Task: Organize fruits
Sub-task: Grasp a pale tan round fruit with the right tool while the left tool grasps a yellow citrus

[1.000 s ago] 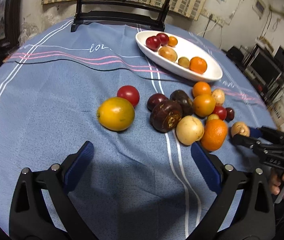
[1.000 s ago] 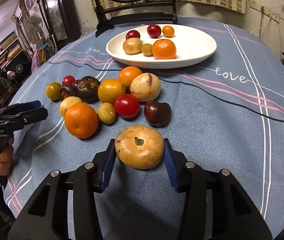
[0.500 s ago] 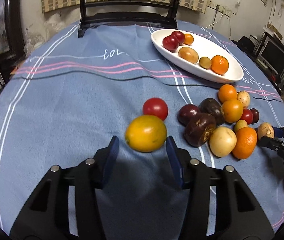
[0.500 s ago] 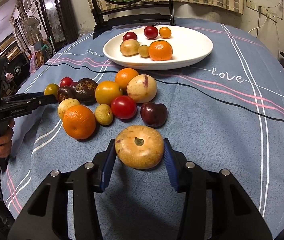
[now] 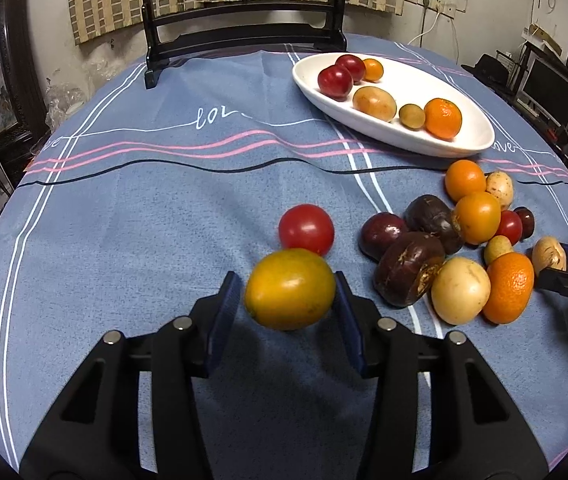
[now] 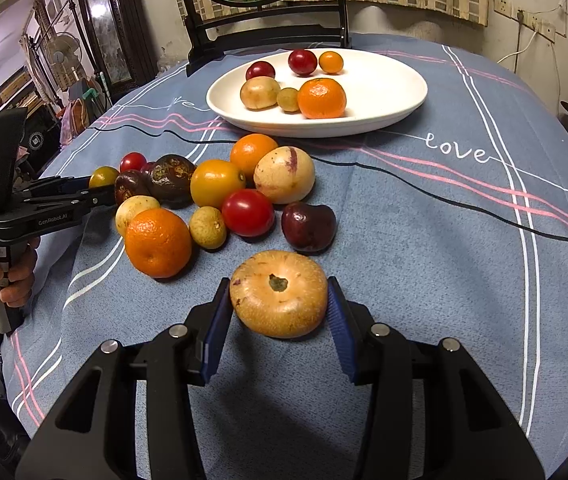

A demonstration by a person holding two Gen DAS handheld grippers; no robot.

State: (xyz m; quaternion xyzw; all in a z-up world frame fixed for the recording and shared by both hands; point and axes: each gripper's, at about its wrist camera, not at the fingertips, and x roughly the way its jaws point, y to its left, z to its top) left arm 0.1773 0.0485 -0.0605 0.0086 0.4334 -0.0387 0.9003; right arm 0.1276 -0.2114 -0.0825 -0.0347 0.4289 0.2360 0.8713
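My left gripper [image 5: 288, 282] has its jaws closing on a yellow-orange fruit [image 5: 290, 289], and both blue pads touch its sides. A red tomato [image 5: 306, 229] lies just behind it. In the right wrist view the same gripper [image 6: 97, 190] reaches in from the left, with that fruit [image 6: 103, 176] at its tips. My right gripper [image 6: 278, 286] is shut on a flat tan fruit [image 6: 278, 294] resting on the blue cloth. Several loose fruits [image 6: 211, 200] lie in a pile between the two grippers. Beyond them, a white oval plate [image 6: 400, 80] holds several fruits.
A dark wooden mirror stand [image 5: 243, 36] rises at the table's far edge, behind the plate [image 5: 464, 140]. A person's hand [image 6: 1, 280] grips the left tool's handle. Bare blue tablecloth [image 5: 143, 220] spreads to the left of the pile.
My left gripper has moved up to the yellow-orange fruit and its jaws have come in from wide open to the fruit's sides. The right gripper has kept still on the tan fruit.
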